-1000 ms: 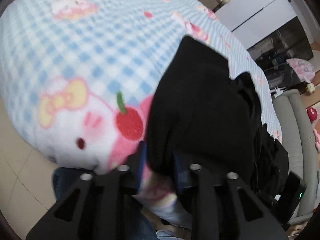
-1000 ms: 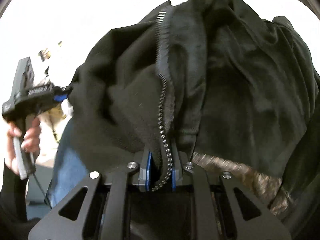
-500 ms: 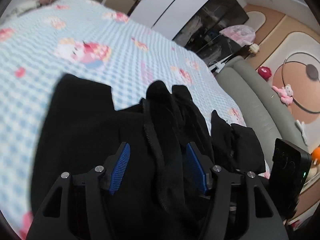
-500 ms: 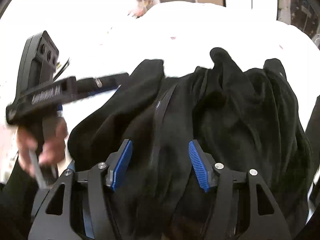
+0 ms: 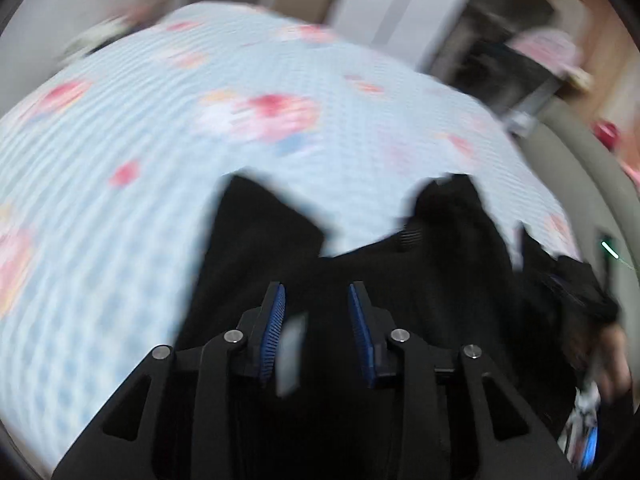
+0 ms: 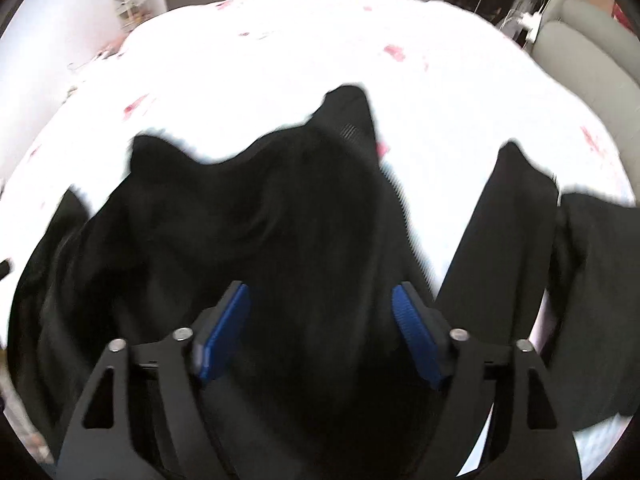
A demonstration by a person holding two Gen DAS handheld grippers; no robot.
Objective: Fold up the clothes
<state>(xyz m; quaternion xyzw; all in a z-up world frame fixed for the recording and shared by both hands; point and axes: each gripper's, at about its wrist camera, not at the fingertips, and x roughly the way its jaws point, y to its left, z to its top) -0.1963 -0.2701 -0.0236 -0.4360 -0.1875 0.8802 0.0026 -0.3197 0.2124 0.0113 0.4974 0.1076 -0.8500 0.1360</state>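
Both tongs stood spread and gripped nothing: left gripper with a moderate gap between its blue pads, right gripper spread wider. Bed, with a blue-check sheet and pink cartoon prints, filled most of both views. Black jacket lay on it, spread under and ahead of both tools, its near edge running below the fingers. Long axis seemed to run away from the tongs toward the far side of the bed, collar end farthest, with a ribbed strip showing there. Left view showed one sleeve angling out to the left; right view showed a second dark piece lying to the right, apart from the body across a strip of sheet. Whether it belonged to the same jacket could not be told. Neither hand looked clearly nearer; each hung over its own side. Cloth looked thick, soft, rumpled, not yet squared. Small pale tag sat blurred between the left fingers.
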